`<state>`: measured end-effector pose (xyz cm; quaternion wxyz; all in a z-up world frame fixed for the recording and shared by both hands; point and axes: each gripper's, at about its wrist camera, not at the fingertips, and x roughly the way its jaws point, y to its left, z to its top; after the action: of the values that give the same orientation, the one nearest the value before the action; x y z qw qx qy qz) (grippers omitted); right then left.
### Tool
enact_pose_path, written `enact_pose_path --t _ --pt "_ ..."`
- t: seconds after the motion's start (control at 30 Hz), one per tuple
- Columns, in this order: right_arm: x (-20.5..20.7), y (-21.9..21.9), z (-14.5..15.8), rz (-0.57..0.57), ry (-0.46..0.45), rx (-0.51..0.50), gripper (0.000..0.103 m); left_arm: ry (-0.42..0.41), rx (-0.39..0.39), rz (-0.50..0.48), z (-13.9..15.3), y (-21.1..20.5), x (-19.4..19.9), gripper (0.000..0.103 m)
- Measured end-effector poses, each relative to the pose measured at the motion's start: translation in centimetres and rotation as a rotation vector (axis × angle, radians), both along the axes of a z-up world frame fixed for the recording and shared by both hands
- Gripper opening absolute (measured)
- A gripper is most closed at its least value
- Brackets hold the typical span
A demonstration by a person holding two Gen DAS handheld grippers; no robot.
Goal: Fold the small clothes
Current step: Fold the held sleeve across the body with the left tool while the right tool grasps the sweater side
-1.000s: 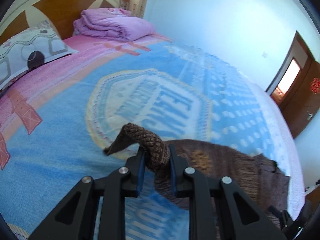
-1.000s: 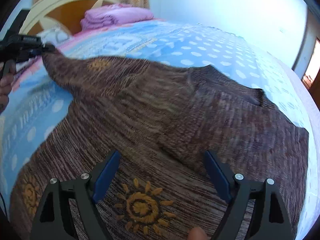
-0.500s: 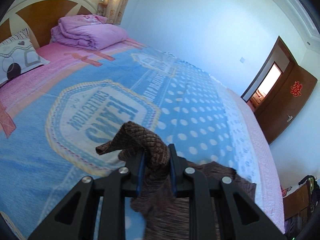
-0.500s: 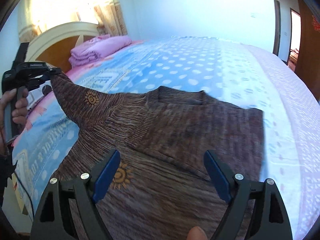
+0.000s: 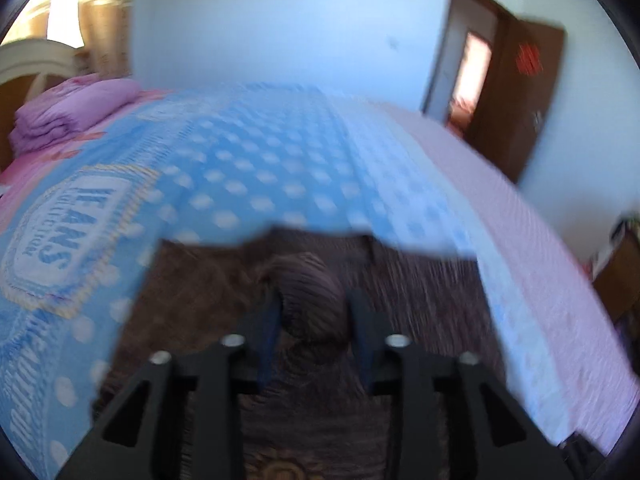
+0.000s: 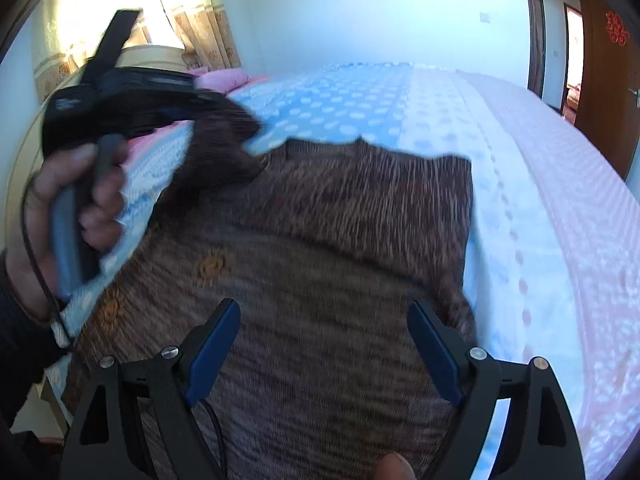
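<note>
A brown knitted sweater (image 6: 328, 264) with small orange sun motifs lies spread on the bed. My left gripper (image 5: 314, 304) is shut on a bunched sleeve of the sweater (image 5: 308, 288) and holds it above the sweater's body. It also shows in the right wrist view (image 6: 172, 112), with the sleeve hanging from it over the sweater's upper left part. My right gripper (image 6: 324, 332) is open and empty, low over the sweater's near part, jaws wide apart. The left wrist view is blurred by motion.
The bed has a blue dotted blanket (image 5: 256, 168) and a pink border (image 6: 568, 184) on the right. A folded purple quilt (image 5: 68, 116) lies by the headboard. An open brown door (image 5: 516, 92) stands at the far right.
My left gripper has carried the sleeve to the right, from beside the sweater to over its body. My right gripper has stayed open above the sweater.
</note>
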<state>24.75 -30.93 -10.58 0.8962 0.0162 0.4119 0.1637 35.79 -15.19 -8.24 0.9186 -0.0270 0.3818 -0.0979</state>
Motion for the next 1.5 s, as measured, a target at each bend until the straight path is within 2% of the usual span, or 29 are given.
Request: enact_pose_path --t 0.07,0.13,0.17,0.2,0.23,0.27,0.3,0.37,0.4,0.5,0.6,0.67,0.73,0.87,0.9,0.93,1.07,1.17,1.2,1.23,1.37,1.5 --pt "-0.2 -0.1 -1.0 0.003 0.015 0.009 0.086 0.015 0.105 -0.064 -1.7 -2.5 -1.2 0.051" --pt "-0.5 -0.3 -2.0 0.006 0.032 0.017 0.086 -0.026 0.157 -0.117 -1.6 -3.2 -2.6 0.051" --pt "-0.5 -0.2 -2.4 0.008 0.041 0.015 0.086 -0.058 0.182 -0.133 -1.2 -2.9 -3.4 0.055" --pt "-0.4 -0.2 -2.7 0.012 0.045 0.015 0.086 -0.084 0.196 -0.135 -0.7 -2.4 -3.8 0.067" --pt "-0.4 -0.2 -2.8 0.01 0.042 0.018 0.086 -0.115 0.212 -0.121 -0.2 -1.3 -4.3 0.074" --pt "-0.3 -0.2 -2.8 0.008 0.038 0.025 0.086 -0.141 0.235 -0.089 0.1 0.1 -4.3 0.084" --pt "-0.4 -0.2 -2.8 0.009 0.037 0.031 0.086 -0.151 0.254 -0.059 0.1 1.6 -4.0 0.089" --pt "-0.4 0.1 -2.8 0.013 0.032 0.036 0.086 -0.143 0.351 0.039 -0.8 5.3 -2.8 0.089" --pt "-0.3 0.4 -2.6 0.018 0.03 0.033 0.086 -0.116 0.411 0.103 -1.7 7.4 -1.8 0.088" --pt "0.5 1.5 -1.9 0.039 0.037 0.027 0.086 -0.007 0.492 0.22 -4.2 12.1 0.7 0.088" --pt "2.7 2.2 -0.8 0.052 0.061 0.064 0.086 0.042 0.494 0.289 -6.2 15.3 1.6 0.088" --pt "4.9 2.2 0.1 0.045 0.082 0.116 0.083 0.059 0.436 0.291 -6.5 16.2 1.4 0.088" --pt "7.1 2.1 0.9 0.021 0.101 0.147 0.07 0.043 0.435 0.288 -6.3 16.2 1.1 0.088" --pt "12.1 2.2 1.9 -0.037 0.088 0.135 0.055 0.048 0.427 0.317 -6.7 16.4 0.0 0.091" --pt "13.6 2.2 1.5 -0.062 0.101 0.134 0.051 0.055 0.414 0.344 -6.8 16.9 -0.2 0.095" --pt "14.6 2.2 1.1 -0.078 0.117 0.141 0.046 0.06 0.402 0.355 -7.0 17.4 0.1 0.095" --pt "18.0 2.7 -1.6 -0.115 0.179 0.097 0.036 0.075 0.33 0.363 -7.2 18.4 0.3 0.095" --pt "18.8 3.5 -2.6 -0.096 0.182 0.047 0.015 0.075 0.321 0.354 -7.3 18.5 0.3 0.094" --pt "18.8 3.8 -2.5 -0.084 0.172 0.037 0.006 0.077 0.321 0.354 -7.3 18.5 0.3 0.095" --pt "18.6 4.0 -2.2 -0.076 0.152 0.024 0.004 0.079 0.323 0.357 -7.3 18.4 0.4 0.096" --pt "18.1 4.7 0.1 -0.06 0.038 -0.041 0.003 0.074 0.325 0.372 -7.3 18.5 0.3 0.099" --pt "18.5 4.6 2.2 -0.101 -0.047 -0.062 0.003 0.068 0.343 0.389 -7.2 18.5 0.2 0.101"
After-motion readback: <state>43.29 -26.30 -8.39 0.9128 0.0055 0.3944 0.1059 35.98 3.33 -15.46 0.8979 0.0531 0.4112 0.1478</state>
